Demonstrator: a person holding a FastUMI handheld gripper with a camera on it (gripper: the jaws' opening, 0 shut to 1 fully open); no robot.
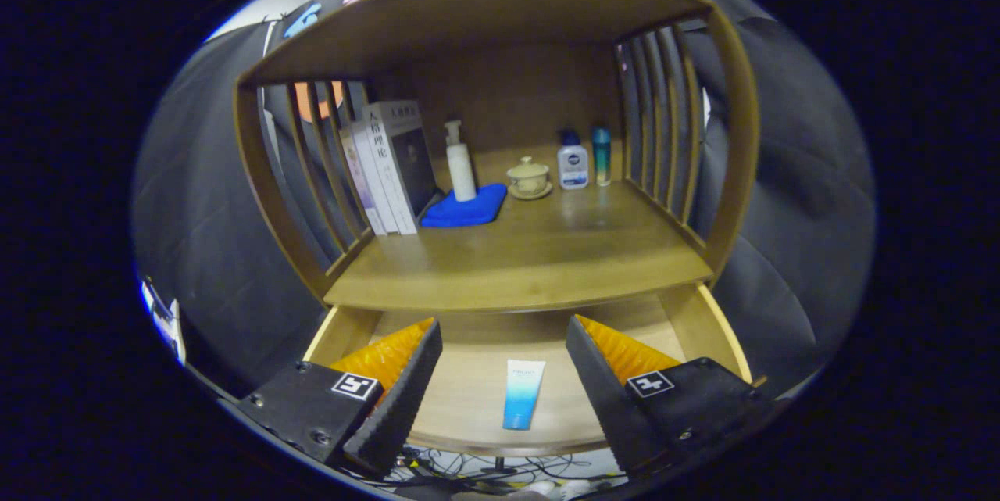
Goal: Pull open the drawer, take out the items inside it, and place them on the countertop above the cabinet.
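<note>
The gripper (504,376) is wide open and holds nothing. A small blue and white tube (523,394) lies flat in the open drawer (707,321), between the two fingers but not touching them. Farther away, the countertop (531,251) has books (387,165) on the left, a blue cloth (466,208), a pump bottle (459,163), a lidded cup (529,177) and two small bottles (582,159).

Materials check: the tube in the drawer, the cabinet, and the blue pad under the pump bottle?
Tube: likely soft plastic, smooth, white fading to blue, lying flat in the open drawer between the open tongs.
Cabinet: wood or wood veneer, visible grain with a satin sheen on the countertop.
Blue pad: looks like folded cloth, matte with soft rounded edges.
</note>
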